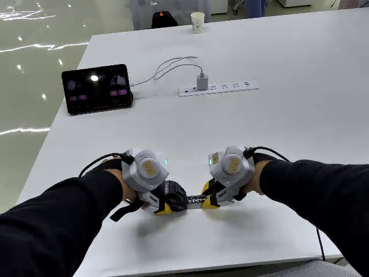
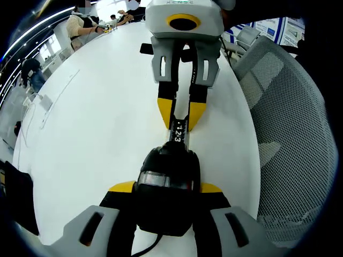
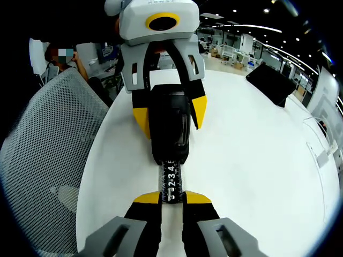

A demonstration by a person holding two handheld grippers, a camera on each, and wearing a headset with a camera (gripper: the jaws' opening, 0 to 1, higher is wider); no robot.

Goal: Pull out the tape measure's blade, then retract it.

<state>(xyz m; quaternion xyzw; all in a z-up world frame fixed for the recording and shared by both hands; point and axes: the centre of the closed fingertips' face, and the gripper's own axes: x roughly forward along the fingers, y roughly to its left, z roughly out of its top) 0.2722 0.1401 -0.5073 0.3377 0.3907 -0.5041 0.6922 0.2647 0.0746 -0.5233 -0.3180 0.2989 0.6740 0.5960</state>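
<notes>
Tape measure case (image 2: 169, 209) clamped between left gripper (image 2: 166, 187) jaws; short blade (image 3: 171, 179) stretch runs to right gripper (image 3: 171, 197), jaws pinched together on its tip.

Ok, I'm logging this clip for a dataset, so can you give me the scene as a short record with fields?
left gripper: shut on the tape measure case
right gripper: shut on the blade
blade: short length out between the grippers
surface: white table
further back: tablet, power strip, paper cup
</notes>
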